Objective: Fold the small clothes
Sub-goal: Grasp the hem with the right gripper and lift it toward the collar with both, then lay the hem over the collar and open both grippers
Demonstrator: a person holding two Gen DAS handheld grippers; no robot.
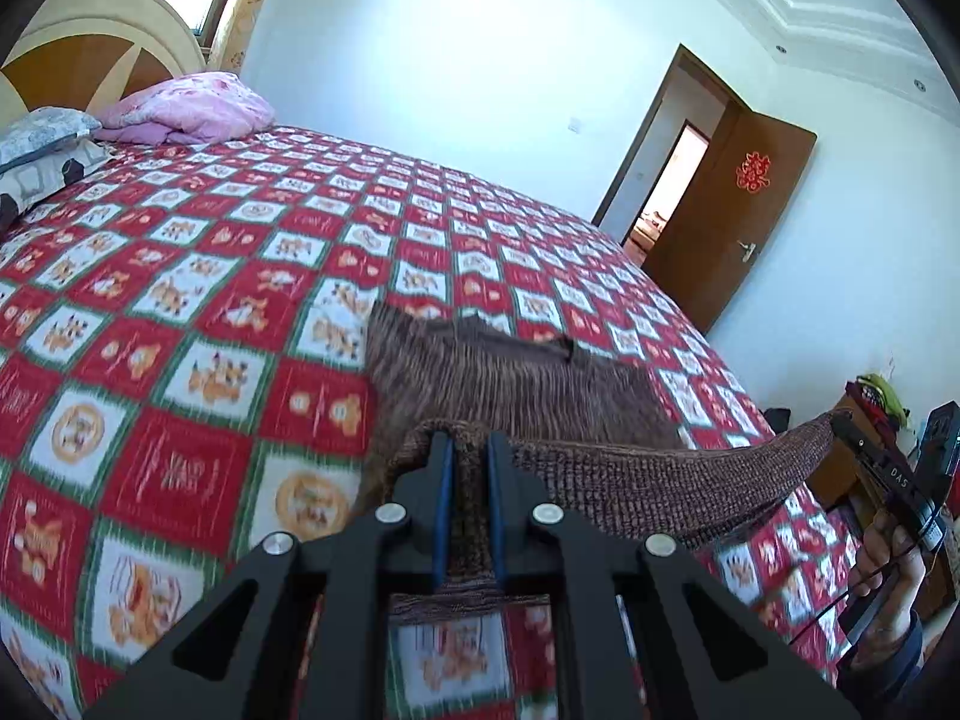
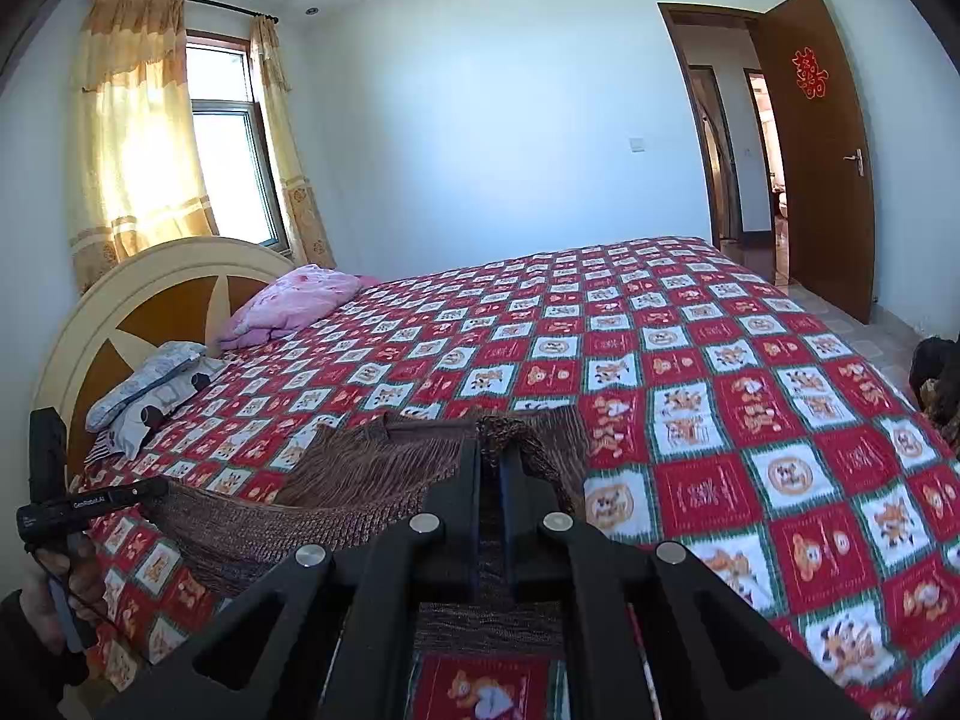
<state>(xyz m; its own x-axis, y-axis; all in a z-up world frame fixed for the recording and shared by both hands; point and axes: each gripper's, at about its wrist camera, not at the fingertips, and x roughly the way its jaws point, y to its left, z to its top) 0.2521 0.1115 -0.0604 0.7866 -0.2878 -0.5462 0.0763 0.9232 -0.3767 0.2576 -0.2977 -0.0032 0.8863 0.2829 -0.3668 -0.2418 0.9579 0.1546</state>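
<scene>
A small brown knitted garment lies on the red, white and green checked bedspread. Its near edge is lifted off the bed and stretched between both grippers. My left gripper is shut on one end of that edge, with fabric bunched between its blue pads. In the same view my right gripper grips the other end at the right, held by a hand. In the right wrist view, my right gripper is shut on the garment, and the left gripper holds the far end at lower left.
A pink quilt and patterned pillows lie by the headboard. An open brown door stands past the bed's far side. Cluttered furniture sits beside the bed at right. A curtained window lies behind the headboard.
</scene>
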